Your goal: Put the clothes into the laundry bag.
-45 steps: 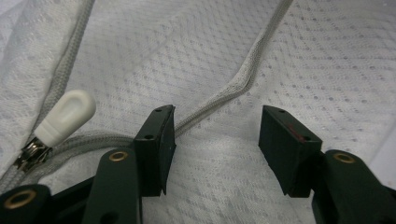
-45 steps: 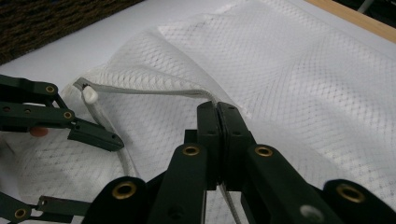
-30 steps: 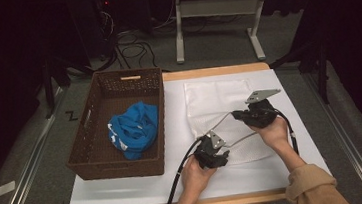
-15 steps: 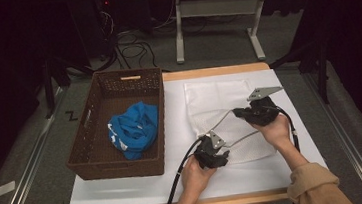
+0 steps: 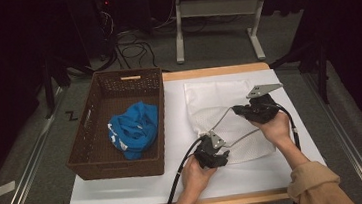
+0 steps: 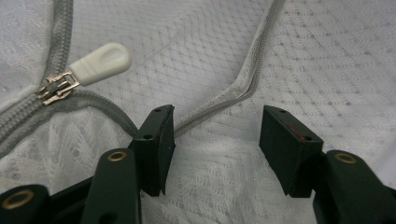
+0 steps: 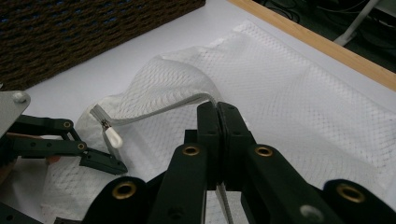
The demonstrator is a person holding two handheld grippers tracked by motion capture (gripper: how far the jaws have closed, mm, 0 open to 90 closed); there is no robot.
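The table (image 5: 127,195) is seen from above, facing forward and down. The white mesh bag (image 6: 327,60) is viewed close-up along each gripper's jaws, and is shared by all views.

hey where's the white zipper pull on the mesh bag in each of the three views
High view: too small to make out; it would lie by the left gripper, at the near left part of the white mesh laundry bag.
Left gripper view: the white plastic zipper pull is upper left.
Right gripper view: lower left.
Shared landmark: the grey zipper tape.
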